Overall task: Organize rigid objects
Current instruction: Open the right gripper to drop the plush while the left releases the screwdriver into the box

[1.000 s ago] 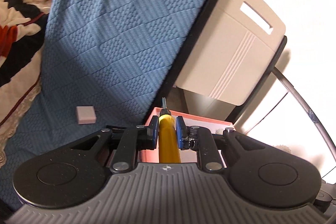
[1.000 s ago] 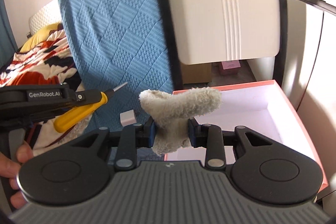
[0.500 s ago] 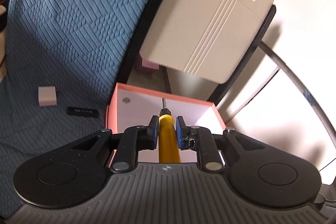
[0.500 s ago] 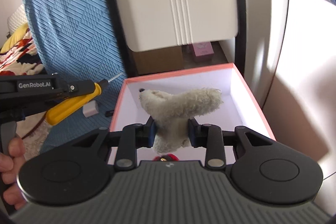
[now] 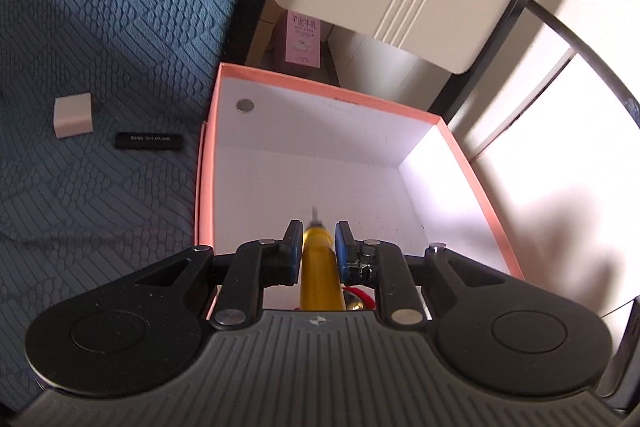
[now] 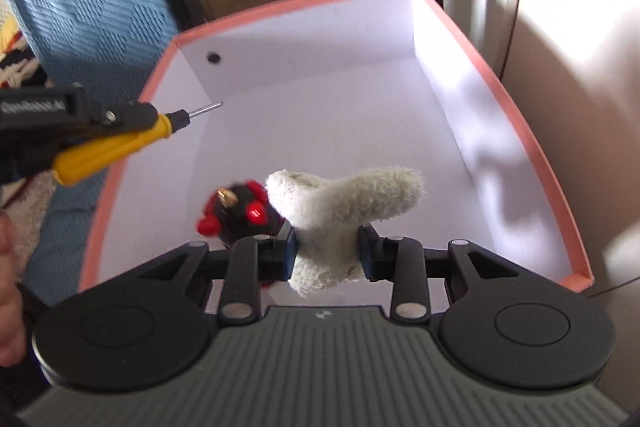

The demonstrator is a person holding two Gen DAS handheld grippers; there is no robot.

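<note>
I see my left gripper clamped on a yellow-handled screwdriver, centre frame over the pink-rimmed box. Only the right view shows my right gripper pinching a fuzzy white plush piece, a glossy red-black toy below.

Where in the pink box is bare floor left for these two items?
The pink box floor is bare from the far wall to the right wall. Crowded only at the near left corner, around the red-and-black toy.

box right of bedspread; cube, stick on bedspread.
</note>
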